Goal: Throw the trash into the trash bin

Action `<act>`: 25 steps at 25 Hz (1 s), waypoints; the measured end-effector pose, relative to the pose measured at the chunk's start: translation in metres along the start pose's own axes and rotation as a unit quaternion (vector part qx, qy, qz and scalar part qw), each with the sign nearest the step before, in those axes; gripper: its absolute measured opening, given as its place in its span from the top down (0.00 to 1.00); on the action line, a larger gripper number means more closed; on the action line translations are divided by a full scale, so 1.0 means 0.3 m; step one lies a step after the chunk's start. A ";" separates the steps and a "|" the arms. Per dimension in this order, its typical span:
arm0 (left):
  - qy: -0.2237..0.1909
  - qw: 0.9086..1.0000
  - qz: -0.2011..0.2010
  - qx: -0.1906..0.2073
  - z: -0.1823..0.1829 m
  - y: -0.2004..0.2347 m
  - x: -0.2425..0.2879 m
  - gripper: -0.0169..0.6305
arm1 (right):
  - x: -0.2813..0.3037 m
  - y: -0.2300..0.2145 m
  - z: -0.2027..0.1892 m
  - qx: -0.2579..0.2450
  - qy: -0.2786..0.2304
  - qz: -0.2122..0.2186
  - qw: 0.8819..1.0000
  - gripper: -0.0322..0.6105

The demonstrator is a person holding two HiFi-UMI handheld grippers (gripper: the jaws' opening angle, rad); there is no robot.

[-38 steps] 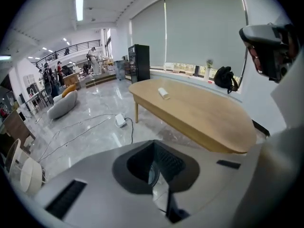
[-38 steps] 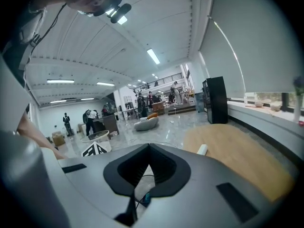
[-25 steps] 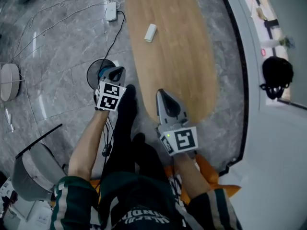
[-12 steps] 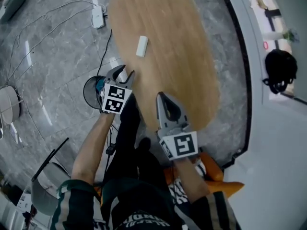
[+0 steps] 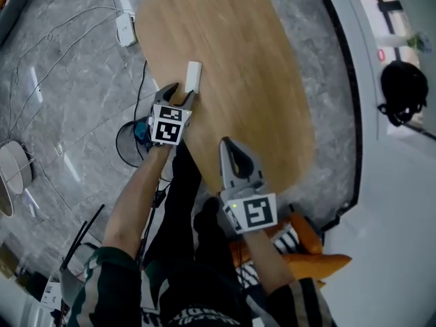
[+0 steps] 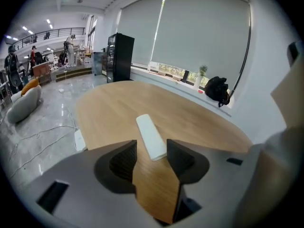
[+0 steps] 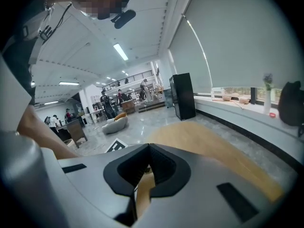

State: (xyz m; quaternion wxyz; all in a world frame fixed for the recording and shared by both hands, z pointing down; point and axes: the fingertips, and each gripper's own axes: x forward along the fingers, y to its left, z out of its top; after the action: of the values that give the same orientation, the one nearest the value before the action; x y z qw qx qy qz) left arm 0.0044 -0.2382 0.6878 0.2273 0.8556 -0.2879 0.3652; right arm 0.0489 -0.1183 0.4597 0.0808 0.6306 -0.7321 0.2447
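The grey marble-look floor [image 5: 68,94] shines under ceiling strip lights [image 7: 120,51] — a white power strip [image 5: 125,27] lies on it beside the oval wooden desk [image 5: 259,80]. Pale roller blinds [image 6: 204,37] cover the tall windows above a long white sill [image 6: 161,77] (a black bag [image 6: 219,90] sits on it). A black cabinet [image 6: 119,56] stands against the window wall, and a grey beanbag [image 6: 21,107] lies farther off, below a railed upper gallery [image 6: 52,32].

left tool [image 5: 178,94] extended forward, angled down, jaws opening, gripping nothing; right tool [image 5: 226,144] further back, jaws together.
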 end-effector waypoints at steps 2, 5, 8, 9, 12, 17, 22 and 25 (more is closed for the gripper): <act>0.011 1.000 -0.007 -0.013 -0.001 -0.009 0.040 0.69 | 0.004 -0.024 -0.009 0.005 0.003 -0.007 1.000 0.95; 0.018 1.000 0.003 -0.022 -0.004 -0.016 0.079 0.67 | -0.003 -0.066 -0.021 0.011 0.005 -0.017 1.000 0.95; 0.020 1.000 0.016 -0.018 -0.010 -0.025 0.105 0.67 | -0.020 -0.104 -0.040 0.019 0.009 -0.027 0.999 0.95; 0.022 0.999 0.020 -0.017 -0.014 -0.029 0.113 0.67 | -0.028 -0.115 -0.045 0.021 0.010 -0.030 0.999 0.95; 0.026 0.999 0.031 -0.020 -0.020 -0.034 0.128 0.67 | -0.047 -0.138 -0.058 0.025 0.012 -0.035 0.999 0.95; 0.028 0.999 0.028 -0.022 -0.011 -0.037 0.123 0.74 | -0.061 -0.151 -0.079 0.028 0.018 -0.040 0.999 0.95; 0.008 0.999 0.024 -0.034 0.006 -0.039 0.049 0.75 | -0.086 -0.136 -0.079 0.023 0.012 -0.034 0.999 0.95; -0.011 0.999 0.028 -0.042 0.022 -0.052 -0.017 0.75 | -0.121 -0.114 -0.067 0.021 0.007 -0.026 0.999 0.95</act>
State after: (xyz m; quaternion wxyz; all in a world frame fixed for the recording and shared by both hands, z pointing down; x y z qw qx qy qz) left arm 0.0148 -0.2291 0.6771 0.2493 0.8410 -0.3290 0.3498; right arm 0.0850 -0.0800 0.4704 0.0795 0.6493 -0.7095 0.2621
